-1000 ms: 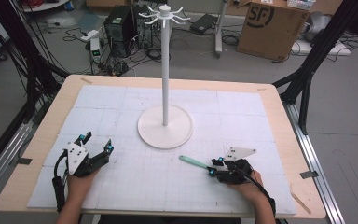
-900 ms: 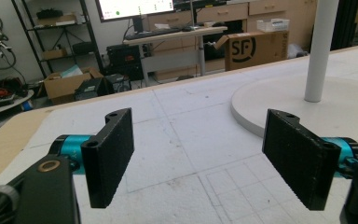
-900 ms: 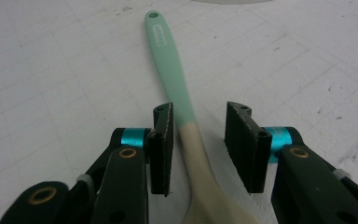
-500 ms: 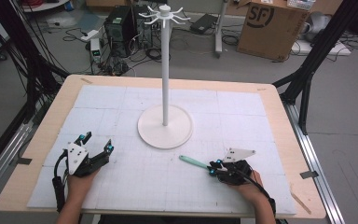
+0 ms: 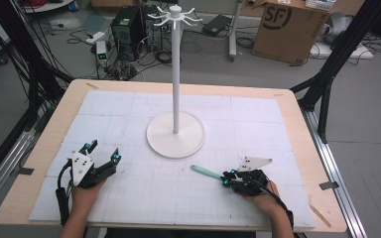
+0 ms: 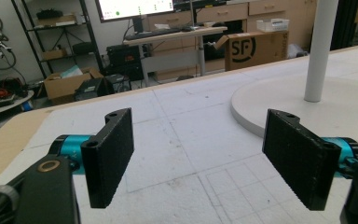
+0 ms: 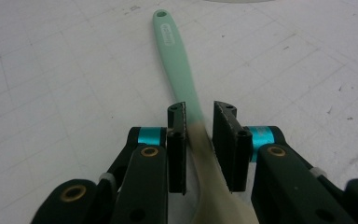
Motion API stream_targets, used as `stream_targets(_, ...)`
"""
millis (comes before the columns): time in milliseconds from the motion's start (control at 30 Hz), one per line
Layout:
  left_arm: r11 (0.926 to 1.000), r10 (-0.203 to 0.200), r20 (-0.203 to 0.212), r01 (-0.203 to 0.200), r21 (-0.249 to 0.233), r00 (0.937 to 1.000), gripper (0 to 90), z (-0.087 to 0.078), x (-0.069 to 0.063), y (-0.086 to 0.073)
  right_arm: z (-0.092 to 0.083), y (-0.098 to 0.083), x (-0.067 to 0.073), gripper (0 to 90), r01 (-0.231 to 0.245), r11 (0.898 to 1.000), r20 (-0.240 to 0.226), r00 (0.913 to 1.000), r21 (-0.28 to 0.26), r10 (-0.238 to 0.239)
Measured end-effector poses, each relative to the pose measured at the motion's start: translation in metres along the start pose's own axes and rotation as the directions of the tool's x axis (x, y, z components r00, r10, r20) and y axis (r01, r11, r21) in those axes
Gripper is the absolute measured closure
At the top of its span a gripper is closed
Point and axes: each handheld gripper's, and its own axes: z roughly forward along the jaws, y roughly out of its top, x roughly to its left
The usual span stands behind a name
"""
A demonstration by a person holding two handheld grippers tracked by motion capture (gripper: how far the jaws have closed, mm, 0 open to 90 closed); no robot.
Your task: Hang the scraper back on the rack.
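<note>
Over on the near left of the bench (image 5: 297, 106), the left tool (image 5: 101, 154) sits low on the white gridded mat (image 5: 129, 188), held by the person's left hand (image 5: 85, 192). In the left gripper view its two black jaws stand wide apart with nothing between them, pointing toward the stand's round base.

Centre of the bench now: a white hook stand (image 5: 175, 74) rises upright from a round white base (image 5: 175, 135), its ring of hooks at the top. It stands alone, well apart from both tools.

Moving right, a mint-green utensil handle (image 5: 206, 172) lies on the mat, near and just right of the base, its free end with a small hanging hole pointing left and far. In the right gripper view the handle (image 7: 179, 65) runs between the jaws, turning cream-coloured toward the near end.

The right tool (image 5: 226, 179) is on the near right, in the person's right hand (image 5: 260, 191), jaws drawn close on either side of the handle. Whether they are actually pressing on it cannot be told; a slight gap seems to show on the right side.
</note>
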Motion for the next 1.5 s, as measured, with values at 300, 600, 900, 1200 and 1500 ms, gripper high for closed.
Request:
stream_targets(300,1.0,-0.001,0.0,0.001,0.001,1.0,25.5,0.0,0.0,0.0,0.0,0.0,-0.002,80.0,-0.023,1.0,-0.004,0.9997,-0.004,0.023)
stream_targets(600,1.0,-0.003,0.0,0.003,0.002,1.0,25.5,0.0,0.0,0.0,0.0,0.0,0.0,81.5,-0.023,1.0,0.011,0.9997,-0.012,0.023)
stream_targets(900,1.0,-0.002,0.001,0.002,0.002,1.0,25.5,0.0,0.0,0.0,-0.002,-0.001,0.001,81.5,-0.018,1.0,0.031,0.9993,-0.021,0.019)
stream_targets(1200,1.0,-0.007,-0.001,0.007,0.0,1.0,25.6,0.0,0.0,0.0,-0.008,-0.004,-0.002,81.6,-0.045,0.994,0.028,0.9985,-0.099,0.048)
stream_targets(1500,1.0,-0.003,0.0,0.003,0.002,1.0,25.5,0.0,0.0,0.0,-0.016,-0.008,-0.003,81.5,-0.081,0.977,0.053,0.9943,-0.196,0.093)
